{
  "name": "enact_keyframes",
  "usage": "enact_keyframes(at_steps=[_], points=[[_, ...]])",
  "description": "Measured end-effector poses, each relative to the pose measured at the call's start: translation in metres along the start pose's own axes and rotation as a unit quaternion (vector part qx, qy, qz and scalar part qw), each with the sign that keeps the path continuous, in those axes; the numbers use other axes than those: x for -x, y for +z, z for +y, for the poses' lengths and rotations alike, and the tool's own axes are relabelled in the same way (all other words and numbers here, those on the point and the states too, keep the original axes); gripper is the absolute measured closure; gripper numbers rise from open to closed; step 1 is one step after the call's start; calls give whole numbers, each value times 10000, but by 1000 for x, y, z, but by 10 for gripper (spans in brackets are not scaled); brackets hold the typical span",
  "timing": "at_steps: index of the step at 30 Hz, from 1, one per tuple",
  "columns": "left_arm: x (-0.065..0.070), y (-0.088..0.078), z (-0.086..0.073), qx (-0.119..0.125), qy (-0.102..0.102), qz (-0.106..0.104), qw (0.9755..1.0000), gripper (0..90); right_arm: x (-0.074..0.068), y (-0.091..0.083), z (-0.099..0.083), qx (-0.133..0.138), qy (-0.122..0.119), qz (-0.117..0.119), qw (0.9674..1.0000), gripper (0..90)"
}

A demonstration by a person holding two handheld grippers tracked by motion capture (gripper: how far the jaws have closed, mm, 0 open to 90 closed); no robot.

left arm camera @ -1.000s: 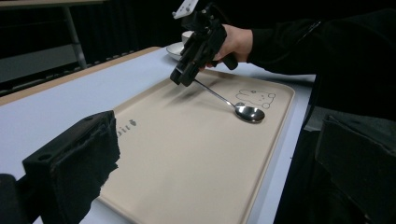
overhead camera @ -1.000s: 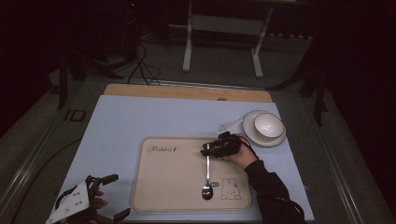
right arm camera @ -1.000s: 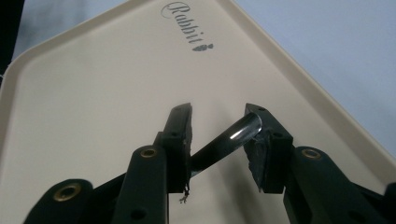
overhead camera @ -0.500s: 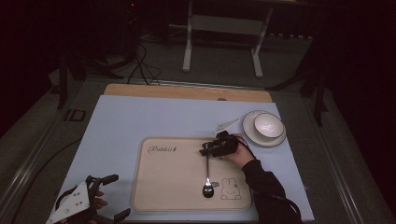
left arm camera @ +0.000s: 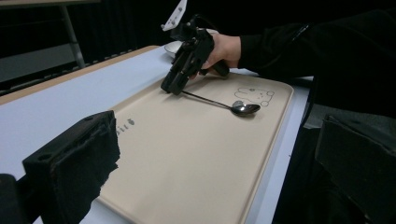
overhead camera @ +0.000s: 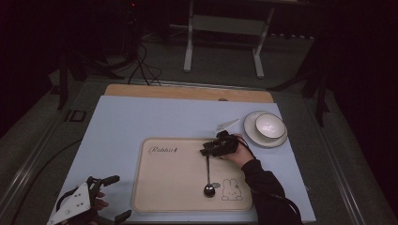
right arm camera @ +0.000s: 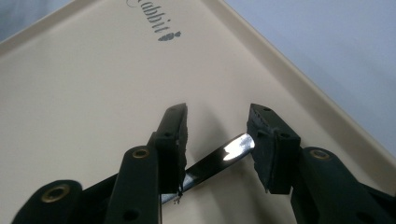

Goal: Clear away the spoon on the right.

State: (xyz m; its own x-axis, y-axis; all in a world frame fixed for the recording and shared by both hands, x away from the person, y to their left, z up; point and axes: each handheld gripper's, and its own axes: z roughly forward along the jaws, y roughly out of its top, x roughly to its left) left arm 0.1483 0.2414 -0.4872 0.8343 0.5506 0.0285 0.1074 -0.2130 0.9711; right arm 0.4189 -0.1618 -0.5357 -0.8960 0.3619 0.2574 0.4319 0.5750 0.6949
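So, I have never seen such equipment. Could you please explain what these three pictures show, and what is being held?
There is no robot arm here. A person at a table holds hand-operated tongs in each hand. The high view looks down from above. The other two pictures come from cameras riding on each tongs, looking along the black jaws.

On the blue table lies a beige tray with a spoon on it. Beside the tray, a bowl stands on a plate.

The right tongs have just been opening; the spoon's handle lies between their jaws, apparently not squeezed. The left tongs rest open, holding nothing.
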Motion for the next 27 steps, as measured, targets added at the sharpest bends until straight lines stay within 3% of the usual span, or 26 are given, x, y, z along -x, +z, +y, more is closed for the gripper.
enact_keyframes(at_steps=[5, 21, 27], points=[[0, 0, 0, -5, -4, -7, 10000, 0, 0, 2, 2, -5, 0, 38, 10000, 571], [0, 0, 0, 1, -4, -6, 10000, 0, -2, -4, 5, -26, 27, -330, 9994, 499], [0, 0, 0, 1, -12, 3, 10000, 0, -7, -11, 7, -32, 150, -426, 9990, 437]])
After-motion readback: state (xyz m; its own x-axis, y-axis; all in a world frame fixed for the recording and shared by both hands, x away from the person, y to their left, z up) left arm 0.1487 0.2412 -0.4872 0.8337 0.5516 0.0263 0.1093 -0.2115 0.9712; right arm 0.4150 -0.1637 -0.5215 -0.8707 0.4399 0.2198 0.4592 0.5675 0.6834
